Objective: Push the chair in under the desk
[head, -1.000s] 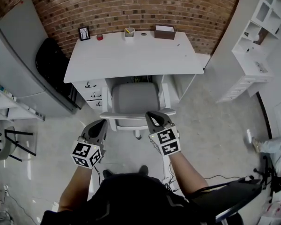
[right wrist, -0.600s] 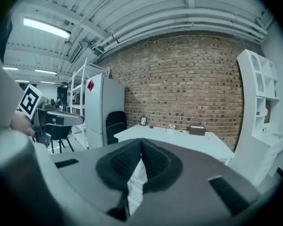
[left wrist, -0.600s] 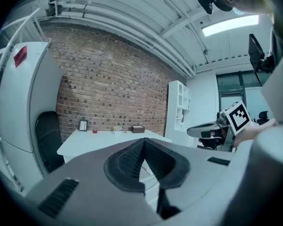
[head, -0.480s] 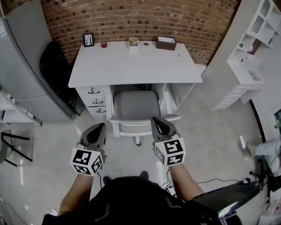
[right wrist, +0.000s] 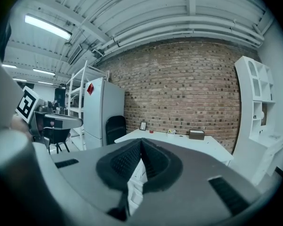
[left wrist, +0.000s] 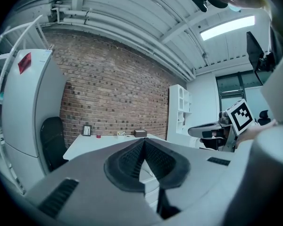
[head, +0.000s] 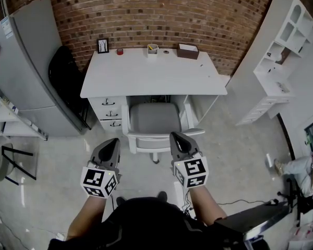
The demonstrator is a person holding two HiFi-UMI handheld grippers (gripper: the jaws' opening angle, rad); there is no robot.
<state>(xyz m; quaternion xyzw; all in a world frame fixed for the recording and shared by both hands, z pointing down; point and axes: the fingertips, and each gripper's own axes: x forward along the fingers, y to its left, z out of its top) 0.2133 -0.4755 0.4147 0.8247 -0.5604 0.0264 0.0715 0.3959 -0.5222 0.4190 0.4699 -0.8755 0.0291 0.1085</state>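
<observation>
Jaws of our left gripper and right gripper are closed and empty, serving as blunt pushers below centre, near the grey-seated white swivel chair, whose seat we judge already tucked under the white rectangular worktop.

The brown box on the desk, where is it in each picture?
Head view: brown box near the top, right of middle, at the desk's back edge.
Left gripper view: box just below the middle.
Right gripper view: box right of middle.
Shared landmark: brick wall behind it.
</observation>
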